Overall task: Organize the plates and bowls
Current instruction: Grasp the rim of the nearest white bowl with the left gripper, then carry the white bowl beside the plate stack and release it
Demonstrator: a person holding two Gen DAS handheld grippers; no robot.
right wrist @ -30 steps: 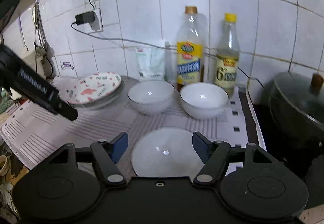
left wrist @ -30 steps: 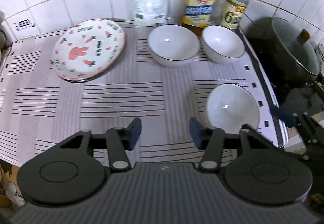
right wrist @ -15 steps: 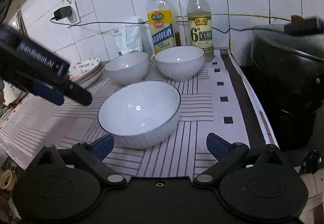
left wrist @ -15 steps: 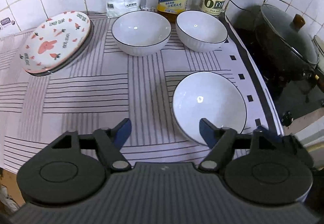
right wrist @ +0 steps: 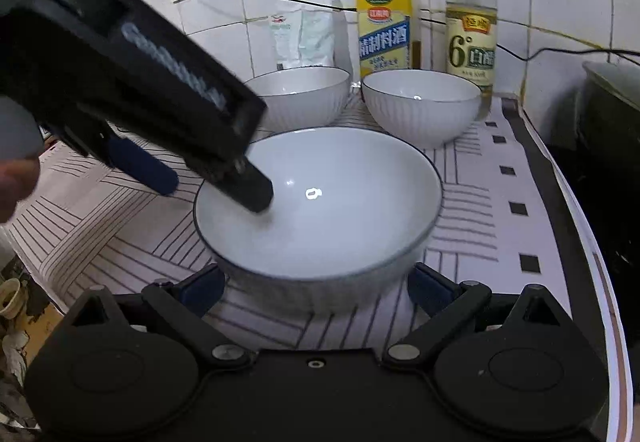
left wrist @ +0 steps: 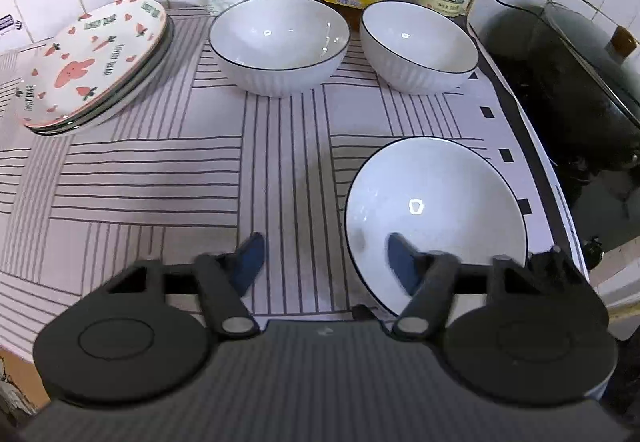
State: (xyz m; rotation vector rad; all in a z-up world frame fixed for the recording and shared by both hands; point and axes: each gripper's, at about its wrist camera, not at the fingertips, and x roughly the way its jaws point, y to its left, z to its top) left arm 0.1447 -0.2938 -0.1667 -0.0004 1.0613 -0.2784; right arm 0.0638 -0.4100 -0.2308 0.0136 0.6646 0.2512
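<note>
Plates sit stacked at the mat's far left corner; three bowls remain separate. Left gripper is closing astride the near bowl's rim by the right edge; right gripper brackets it wide open, not gripping.

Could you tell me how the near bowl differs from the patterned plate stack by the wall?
The near bowl is deep and plain white with a thin dark rim; the patterned plate stack is shallow, printed with pink rabbits and carrots. The bowl sits alone between gripper fingers; the plates are stacked and untouched. Both rest on the striped mat.
</note>
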